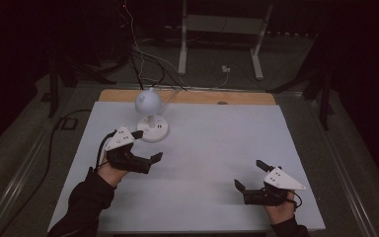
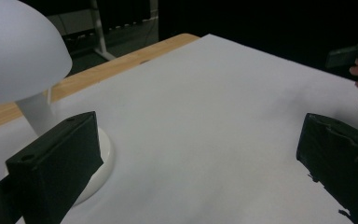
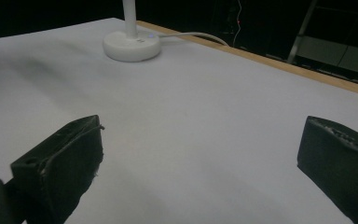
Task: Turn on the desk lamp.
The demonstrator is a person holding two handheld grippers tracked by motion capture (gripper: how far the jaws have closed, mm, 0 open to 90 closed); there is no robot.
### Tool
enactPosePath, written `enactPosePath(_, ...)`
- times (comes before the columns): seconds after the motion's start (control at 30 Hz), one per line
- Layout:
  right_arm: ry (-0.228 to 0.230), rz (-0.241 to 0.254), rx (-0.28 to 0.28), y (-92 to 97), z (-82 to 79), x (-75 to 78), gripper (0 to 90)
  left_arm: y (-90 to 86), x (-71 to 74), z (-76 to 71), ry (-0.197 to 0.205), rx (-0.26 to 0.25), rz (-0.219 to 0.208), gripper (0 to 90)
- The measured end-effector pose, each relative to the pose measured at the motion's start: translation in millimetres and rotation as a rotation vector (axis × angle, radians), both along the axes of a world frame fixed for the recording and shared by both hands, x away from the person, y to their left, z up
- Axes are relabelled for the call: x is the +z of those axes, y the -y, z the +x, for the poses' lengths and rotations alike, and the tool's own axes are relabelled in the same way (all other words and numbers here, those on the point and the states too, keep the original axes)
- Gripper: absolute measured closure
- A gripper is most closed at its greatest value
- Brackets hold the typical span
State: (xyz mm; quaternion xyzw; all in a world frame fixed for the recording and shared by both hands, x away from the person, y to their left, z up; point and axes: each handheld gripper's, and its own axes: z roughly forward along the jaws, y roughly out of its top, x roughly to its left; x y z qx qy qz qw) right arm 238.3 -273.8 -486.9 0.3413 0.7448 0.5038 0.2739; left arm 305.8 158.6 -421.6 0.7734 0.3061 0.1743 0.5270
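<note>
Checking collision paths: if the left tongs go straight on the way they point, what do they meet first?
Probably nothing: the left tongs, open, point across the bare white table cover. The white dome-shaded desk lamp sits just off to one side, its round base near one jaw, depth unclear.

A dim lab: white-covered table [image 1: 202, 197], loose cables [image 1: 148, 59] on the floor, metal stand legs [image 1: 182, 54] behind.

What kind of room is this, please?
Probably a lab or workshop: a table covered in white, loose cables on the floor behind it, a metal stand, and a small lamp.
</note>
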Motion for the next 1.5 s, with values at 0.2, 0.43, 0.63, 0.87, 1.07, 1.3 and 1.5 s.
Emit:
enactPosePath(0.2, -0.001, 0.002, 0.0, 0.1, 0.0, -0.1, 0.0, 3.2, 2.2, 11.1, 0.008, 0.011, -0.005, 0.4)
enactPosePath(0.43, -0.003, 0.007, 0.001, 0.7, 0.5, -0.2, 0.0, 10.5, -5.1, 27.8, -0.005, 0.049, 0.002, 0.4)
enactPosePath(0.63, -0.004, 0.008, 0.003, 1.0, 0.7, -0.4, 0.0, 16.4, -14.1, 41.5, -0.02, 0.101, 0.011, 0.4)
enactPosePath(0.87, -0.005, 0.009, 0.003, 1.0, 0.7, -0.8, 0.0, 22.4, -21.4, 53.4, -0.02, 0.149, 0.05, 0.4)
enactPosePath(1.07, -0.007, 0.008, 0.004, 1.1, 0.8, -1.2, 0.0, 25.5, -32.2, 64.5, -0.089, 0.159, 0.042, 0.5)
enactPosePath(1.3, -0.009, 0.008, 0.005, 1.1, 1.3, -1.7, 0.0, 30.8, -40.8, 69.5, -0.11, 0.189, 0.108, 5.3)
enactPosePath(1.5, -0.011, 0.01, 0.004, 1.5, 1.5, -2.0, 0.0, 29.7, -46.5, 75.3, -0.128, 0.207, 0.095, 5.9)
